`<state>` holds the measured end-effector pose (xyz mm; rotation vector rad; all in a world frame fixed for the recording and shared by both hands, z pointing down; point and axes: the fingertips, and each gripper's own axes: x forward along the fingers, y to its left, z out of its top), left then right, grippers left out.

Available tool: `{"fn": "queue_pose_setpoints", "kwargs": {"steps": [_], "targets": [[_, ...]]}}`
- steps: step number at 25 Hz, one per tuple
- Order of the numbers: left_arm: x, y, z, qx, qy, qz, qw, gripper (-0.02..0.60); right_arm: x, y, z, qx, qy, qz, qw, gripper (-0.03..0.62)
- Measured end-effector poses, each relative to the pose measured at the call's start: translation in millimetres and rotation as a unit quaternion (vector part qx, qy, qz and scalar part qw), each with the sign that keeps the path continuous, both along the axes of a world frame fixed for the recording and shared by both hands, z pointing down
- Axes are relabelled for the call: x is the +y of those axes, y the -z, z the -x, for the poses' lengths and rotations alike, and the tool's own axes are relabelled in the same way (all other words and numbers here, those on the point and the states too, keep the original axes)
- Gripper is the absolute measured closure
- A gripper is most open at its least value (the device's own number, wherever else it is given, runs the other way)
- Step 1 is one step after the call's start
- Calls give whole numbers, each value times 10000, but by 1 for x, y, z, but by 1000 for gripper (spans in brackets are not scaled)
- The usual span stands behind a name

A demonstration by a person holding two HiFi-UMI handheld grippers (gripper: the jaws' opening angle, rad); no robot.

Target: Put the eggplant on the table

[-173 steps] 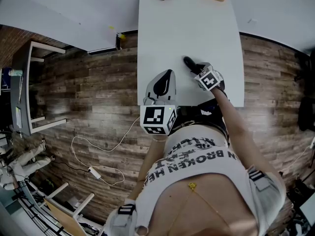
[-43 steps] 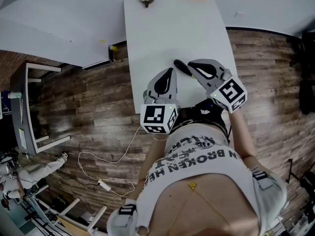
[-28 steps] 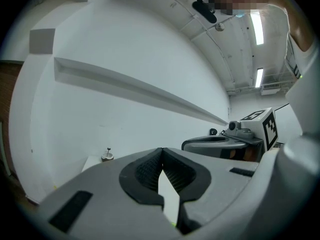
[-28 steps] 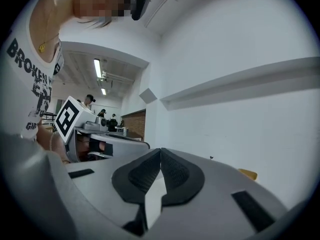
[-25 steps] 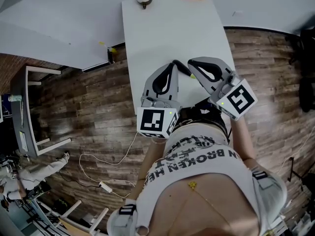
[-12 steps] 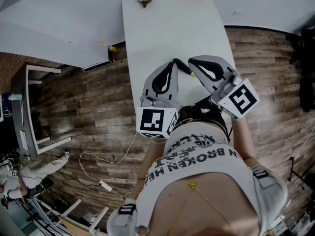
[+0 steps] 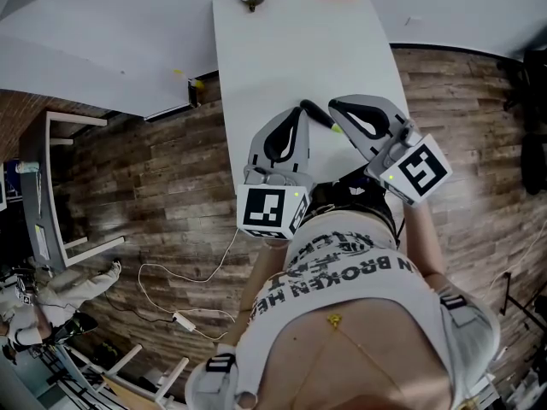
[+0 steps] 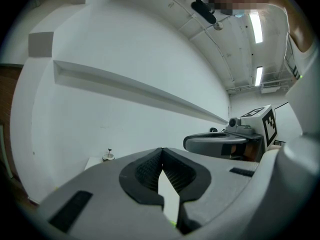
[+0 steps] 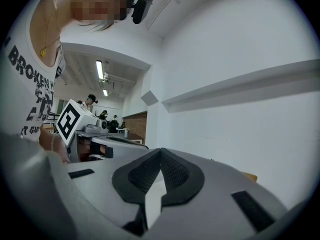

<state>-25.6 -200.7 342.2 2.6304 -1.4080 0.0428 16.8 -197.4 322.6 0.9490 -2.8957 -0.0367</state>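
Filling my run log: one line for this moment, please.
eggplant: on table | left tool: shut, empty | right tool: shut, empty

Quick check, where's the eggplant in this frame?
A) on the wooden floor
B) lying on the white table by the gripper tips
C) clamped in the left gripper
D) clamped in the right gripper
B: the eggplant lies on the white table close to both tips, and the left gripper and right gripper are each shut with nothing between the jaws.
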Motion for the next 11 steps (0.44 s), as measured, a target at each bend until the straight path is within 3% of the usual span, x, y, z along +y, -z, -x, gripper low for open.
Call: {"fn": "queue_pose_setpoints", "kwargs": {"steps": [11], "targets": [[3, 0, 3, -13, 34, -2, 10000, 575, 3, -3, 0, 41, 10, 14, 10000, 586]]}}
